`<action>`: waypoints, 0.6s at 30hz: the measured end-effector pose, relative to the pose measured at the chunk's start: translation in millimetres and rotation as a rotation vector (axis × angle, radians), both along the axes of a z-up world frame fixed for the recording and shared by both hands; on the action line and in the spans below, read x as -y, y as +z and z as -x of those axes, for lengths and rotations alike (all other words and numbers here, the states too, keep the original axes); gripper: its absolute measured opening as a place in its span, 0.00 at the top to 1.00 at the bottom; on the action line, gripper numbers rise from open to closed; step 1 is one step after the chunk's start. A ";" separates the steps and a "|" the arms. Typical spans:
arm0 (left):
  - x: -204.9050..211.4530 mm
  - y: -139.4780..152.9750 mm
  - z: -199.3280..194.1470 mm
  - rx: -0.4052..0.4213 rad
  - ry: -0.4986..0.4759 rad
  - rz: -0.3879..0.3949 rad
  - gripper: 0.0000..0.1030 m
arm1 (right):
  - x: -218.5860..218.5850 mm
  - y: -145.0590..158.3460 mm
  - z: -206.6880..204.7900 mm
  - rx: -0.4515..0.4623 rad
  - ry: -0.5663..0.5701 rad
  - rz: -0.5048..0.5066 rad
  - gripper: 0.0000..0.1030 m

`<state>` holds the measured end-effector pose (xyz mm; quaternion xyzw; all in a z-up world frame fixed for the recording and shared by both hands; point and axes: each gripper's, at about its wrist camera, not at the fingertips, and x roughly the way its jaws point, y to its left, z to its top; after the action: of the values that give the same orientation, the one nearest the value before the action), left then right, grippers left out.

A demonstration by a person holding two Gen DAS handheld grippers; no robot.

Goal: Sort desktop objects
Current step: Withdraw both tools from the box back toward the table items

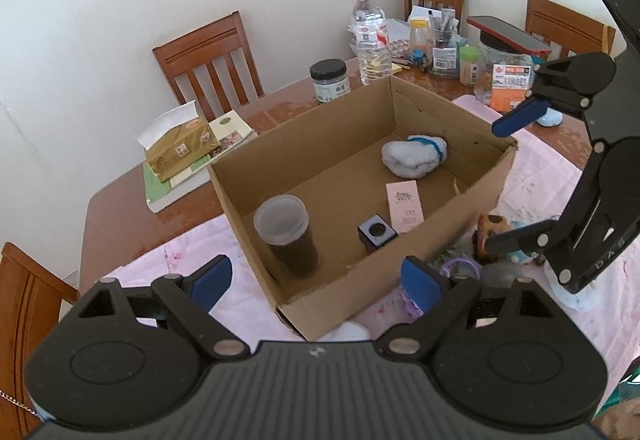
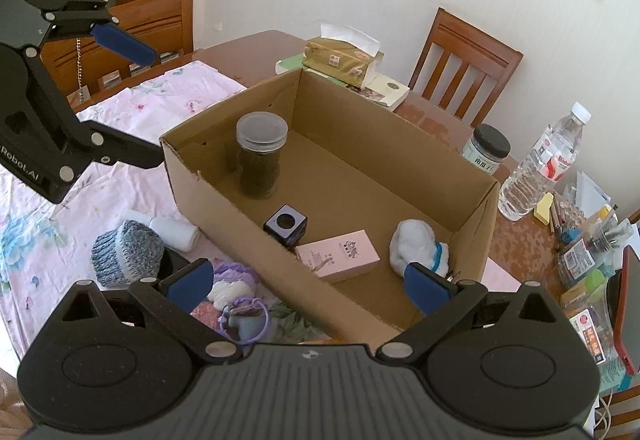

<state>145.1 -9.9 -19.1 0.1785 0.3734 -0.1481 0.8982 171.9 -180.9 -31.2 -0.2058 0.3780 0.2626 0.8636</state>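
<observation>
An open cardboard box (image 1: pixel 332 300) (image 2: pixel 400 143) sits on a pink cloth. Inside it are a jar of dark contents (image 1: pixel 286 236) (image 2: pixel 260 159), a black cube (image 1: pixel 376 234) (image 2: pixel 286 226), a pink carton (image 1: pixel 405 205) (image 2: pixel 340 256) and a rolled white sock (image 1: pixel 414 155) (image 2: pixel 416 246). My left gripper (image 1: pixel 316 280) (image 2: pixel 140 99) hangs open by the box's near corner, empty. My right gripper (image 2: pixel 308 286) (image 1: pixel 516 175) is open wide above the box's other side, holding nothing. Outside the box lie a knitted grey-blue hat (image 2: pixel 126 254), a white bottle (image 2: pixel 176 232) and a purple yarn piece (image 2: pixel 240 312).
A tissue pack (image 1: pixel 180 147) on books, a black-lidded jar (image 1: pixel 330 79) and a water bottle (image 1: pixel 370 35) stand behind the box. Pens, small jars and a red-cased phone (image 1: pixel 508 33) crowd the far corner. Wooden chairs (image 1: pixel 208 59) ring the table.
</observation>
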 end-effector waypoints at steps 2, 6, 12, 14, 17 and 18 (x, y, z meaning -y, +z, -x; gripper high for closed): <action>0.1 -1.3 4.7 -0.003 -0.004 0.003 0.11 | -0.1 0.3 3.8 0.001 0.000 -0.003 0.00; 0.8 -3.0 11.6 -0.007 -0.008 0.009 0.11 | 0.3 0.9 10.7 0.002 -0.005 -0.015 0.00; -0.8 -6.7 20.8 -0.013 -0.012 0.033 0.11 | 2.2 -0.6 20.2 -0.007 -0.022 -0.035 0.00; -3.0 -9.2 24.2 -0.012 -0.010 0.052 0.11 | 3.6 -2.0 23.7 -0.013 -0.035 -0.045 0.00; -5.6 -14.3 30.2 -0.012 -0.005 0.071 0.11 | 5.8 -5.3 29.9 -0.025 -0.047 -0.058 0.00; -6.7 -16.7 31.9 -0.014 -0.001 0.076 0.11 | 6.7 -6.6 32.0 -0.028 -0.054 -0.059 0.00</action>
<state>113.1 -3.2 -35.9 0.1434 0.3738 -0.1639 0.9016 139.9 -187.6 -37.8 -0.1664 0.3876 0.2532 0.8706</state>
